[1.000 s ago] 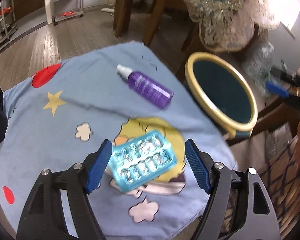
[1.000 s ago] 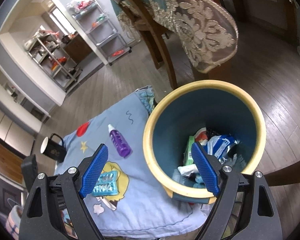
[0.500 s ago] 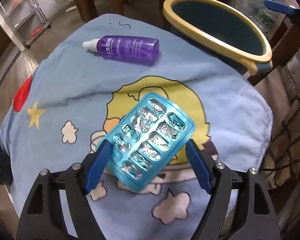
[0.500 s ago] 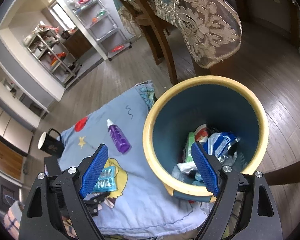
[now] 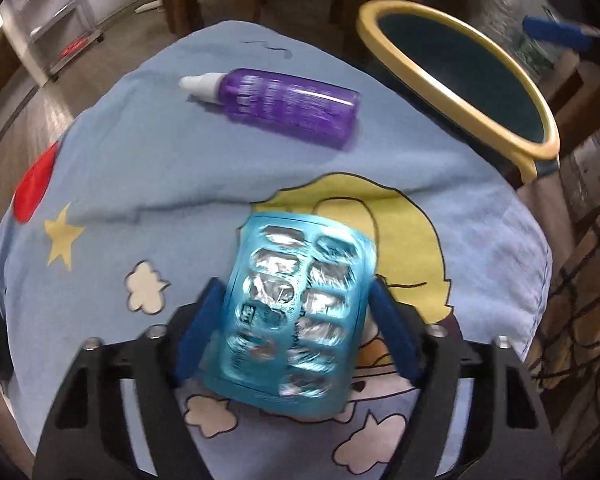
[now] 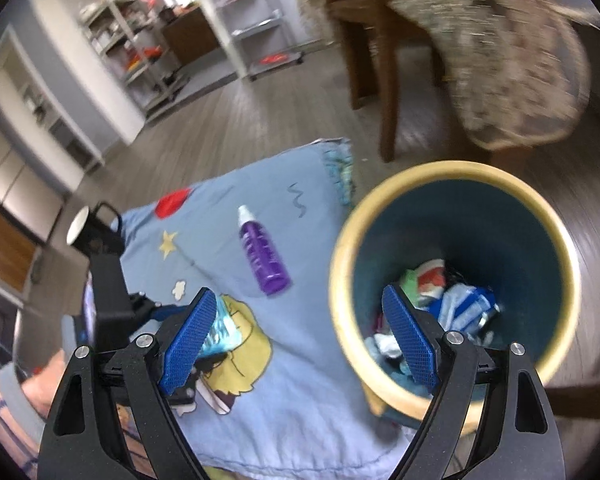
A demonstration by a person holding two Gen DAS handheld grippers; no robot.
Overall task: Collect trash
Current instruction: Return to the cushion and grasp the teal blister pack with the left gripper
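Note:
A blue blister pack (image 5: 296,312) lies on the cartoon-print blue cloth (image 5: 140,160), bowed up between the blue pads of my left gripper (image 5: 296,286). Its jaws are closing and both pads press on the pack's long edges. A purple spray bottle (image 5: 288,106) lies on its side farther back on the cloth. The yellow-rimmed blue bin (image 6: 340,264) stands at the cloth's right edge with wrappers (image 6: 456,304) inside. My right gripper (image 6: 298,300) hangs open and empty above the bin's near-left rim. In the right wrist view its left finger hides most of the pack.
A black mug (image 6: 92,232) stands at the cloth's far left. A hand and striped sleeve (image 6: 32,392) hold the left tool. Wooden chair legs (image 6: 388,80) and a lace tablecloth (image 6: 512,64) stand behind the bin; shelving lines the back wall.
My left gripper came down over the blister pack and closed in on it; the pack now sits lengthwise and bowed between the pads. My right gripper swung left from over the bin.

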